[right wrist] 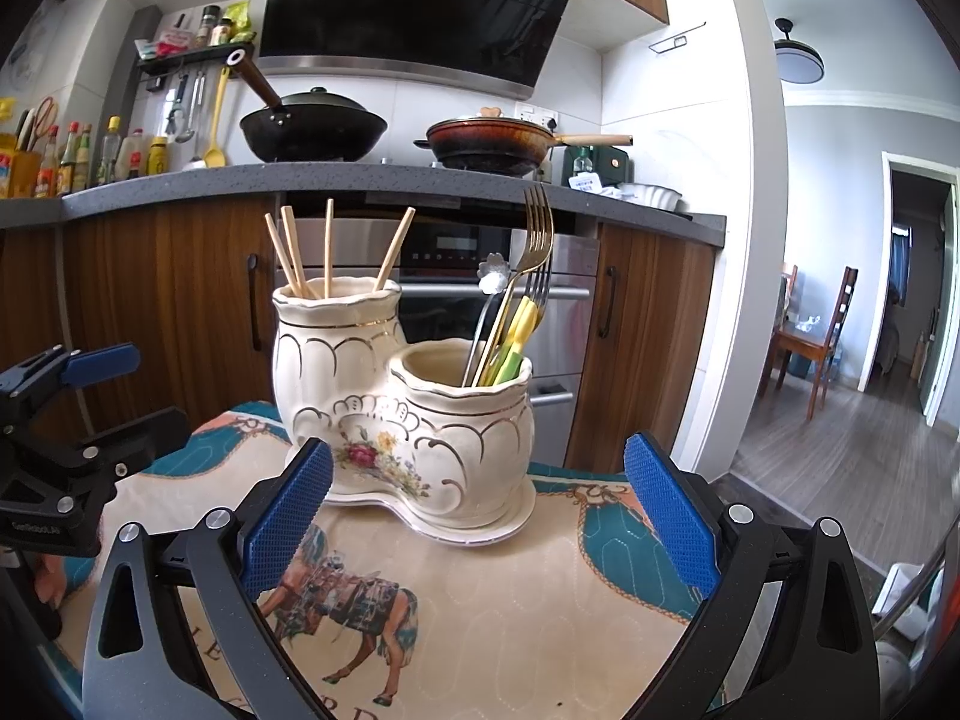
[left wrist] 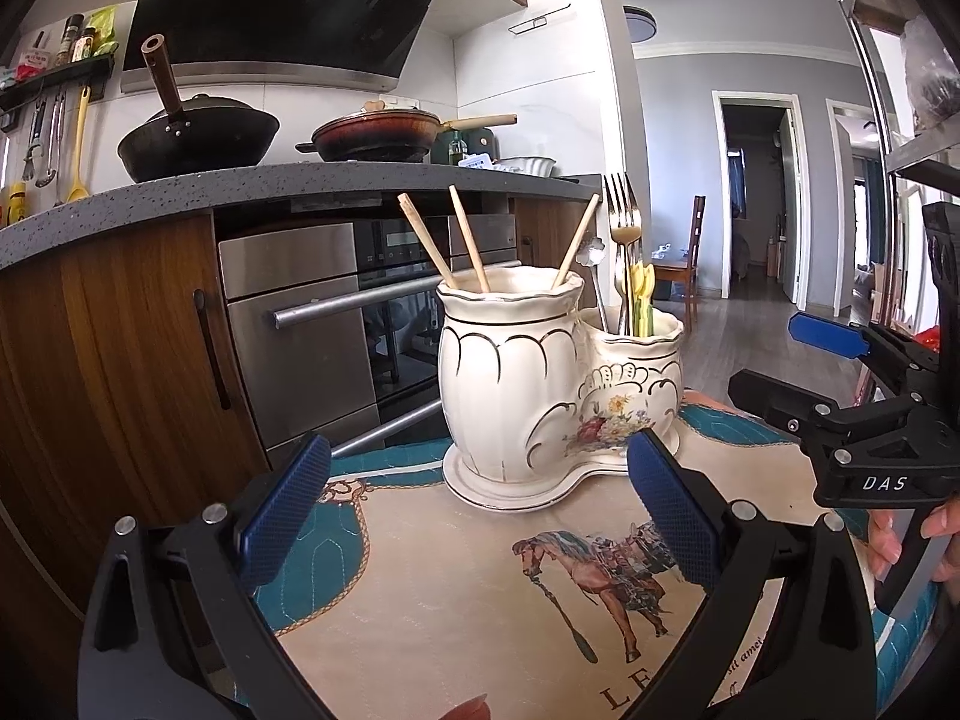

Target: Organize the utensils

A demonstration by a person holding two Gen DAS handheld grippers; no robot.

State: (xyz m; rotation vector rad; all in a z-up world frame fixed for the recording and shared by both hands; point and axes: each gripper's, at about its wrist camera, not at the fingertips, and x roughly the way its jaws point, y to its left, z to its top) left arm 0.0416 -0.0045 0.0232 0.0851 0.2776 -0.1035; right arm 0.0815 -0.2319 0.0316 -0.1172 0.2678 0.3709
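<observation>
A cream ceramic double-pot utensil holder (left wrist: 540, 384) (right wrist: 396, 408) stands on a horse-print table mat (left wrist: 456, 600) (right wrist: 510, 594). Its taller pot holds several wooden chopsticks (left wrist: 465, 240) (right wrist: 327, 246). Its shorter pot holds gold forks (left wrist: 624, 228) (right wrist: 534, 240), a flower-handled spoon (right wrist: 493, 276) and yellow-green handled pieces (right wrist: 516, 336). My left gripper (left wrist: 480, 516) is open and empty, just in front of the holder. My right gripper (right wrist: 480, 516) is open and empty, facing the holder from the other side. Each gripper shows in the other's view, the right (left wrist: 804, 360) and the left (right wrist: 114, 384).
Behind the table is a kitchen counter (left wrist: 240, 186) (right wrist: 360, 180) with a black wok (left wrist: 198, 138) (right wrist: 312, 126) and a brown pan (left wrist: 378, 135) (right wrist: 492, 144). A steel oven (left wrist: 312, 324) (right wrist: 558, 294) sits below. A metal rack (left wrist: 912, 120) stands right. A hallway with wooden chairs (right wrist: 822, 336) opens right.
</observation>
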